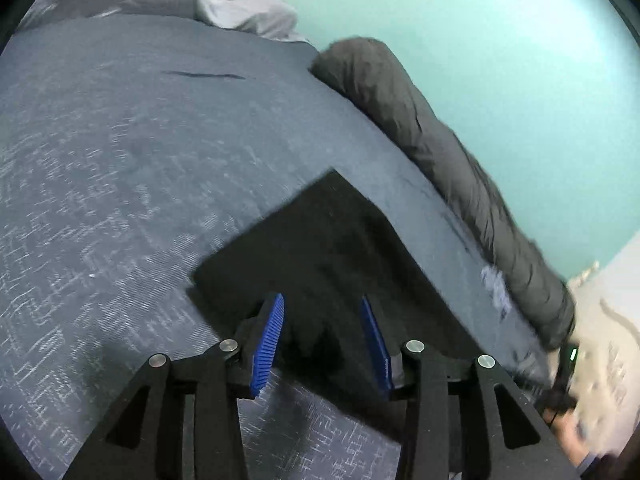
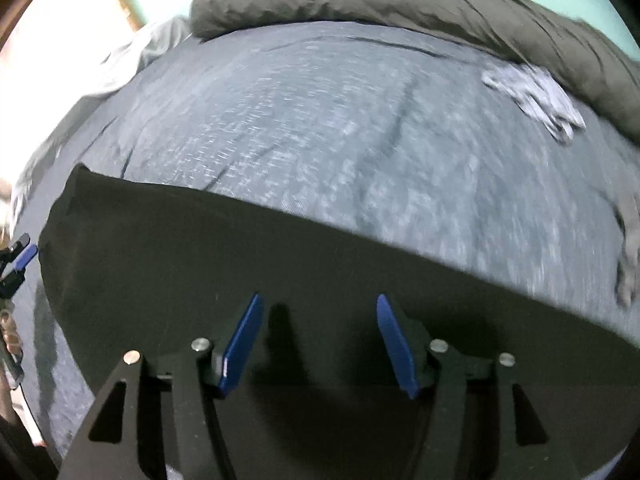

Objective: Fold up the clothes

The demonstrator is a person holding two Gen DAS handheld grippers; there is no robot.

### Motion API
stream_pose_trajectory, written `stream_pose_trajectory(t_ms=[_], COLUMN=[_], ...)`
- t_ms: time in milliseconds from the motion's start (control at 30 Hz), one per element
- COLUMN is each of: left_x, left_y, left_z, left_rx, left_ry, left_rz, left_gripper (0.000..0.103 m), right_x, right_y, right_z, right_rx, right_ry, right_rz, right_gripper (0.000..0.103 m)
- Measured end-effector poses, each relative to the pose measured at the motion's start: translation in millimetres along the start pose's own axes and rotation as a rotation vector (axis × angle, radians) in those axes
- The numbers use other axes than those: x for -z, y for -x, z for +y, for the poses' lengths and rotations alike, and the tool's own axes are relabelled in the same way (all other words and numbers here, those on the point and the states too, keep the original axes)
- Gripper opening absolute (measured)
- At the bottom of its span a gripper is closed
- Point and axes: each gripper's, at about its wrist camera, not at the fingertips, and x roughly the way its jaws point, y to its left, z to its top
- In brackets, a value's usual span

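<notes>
A black garment (image 2: 192, 264) lies flat on the blue-grey bed cover (image 2: 320, 120), folded with a straight far edge. In the left wrist view the black garment (image 1: 328, 240) shows one corner pointing away. My left gripper (image 1: 322, 306) is open, its blue pads spread over the near edge of the garment, holding nothing. My right gripper (image 2: 320, 304) is open above the middle of the garment and holds nothing. The left gripper's blue tip also shows at the left edge of the right wrist view (image 2: 24, 256).
A rolled dark grey duvet (image 2: 400, 4) runs along the far side of the bed against a teal wall (image 1: 480, 60). A small pale grey cloth (image 2: 536, 92) lies near the duvet. A light grey pillow (image 1: 224, 4) sits at the head.
</notes>
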Motion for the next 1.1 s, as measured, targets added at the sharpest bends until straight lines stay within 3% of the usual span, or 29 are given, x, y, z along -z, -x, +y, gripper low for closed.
stream_pose_trajectory(t_ms=[67, 300, 333, 367, 467, 633, 900, 1100], left_x=[5, 7, 6, 6, 7, 7, 4, 4], left_y=[-4, -4, -9, -11, -10, -9, -5, -8], left_z=[-8, -7, -5, -4, 1, -3, -2, -1], left_rx=[-0.022, -0.023, -0.025, -0.025, -0.016, -0.021, -0.025, -0.031], left_ry=[-0.047, -0.044, -0.046, -0.045, -0.02, -0.034, -0.03, -0.037], left_rz=[0.009, 0.01, 0.011, 0.013, 0.014, 0.01, -0.001, 0.005], left_gripper=[0.046, 0.047, 0.047, 0.047, 0.047, 0.047, 0.047, 0.047], right_x=[-8, -19, -19, -18, -18, -13, -29, -44], right_y=[-9, -40, -44, -47, -47, -41, -15, -24], right_z=[8, 38, 40, 42, 45, 46, 45, 41], right_rx=[0.026, 0.107, 0.107, 0.098, 0.093, 0.075, 0.096, 0.152], right_ry=[0.056, 0.273, 0.293, 0.309, 0.335, 0.368, 0.358, 0.331], right_rz=[0.019, 0.069, 0.08, 0.084, 0.071, 0.057, -0.034, -0.012], right_gripper=[0.062, 0.062, 0.057, 0.043, 0.023, 0.005, 0.003, 0.003])
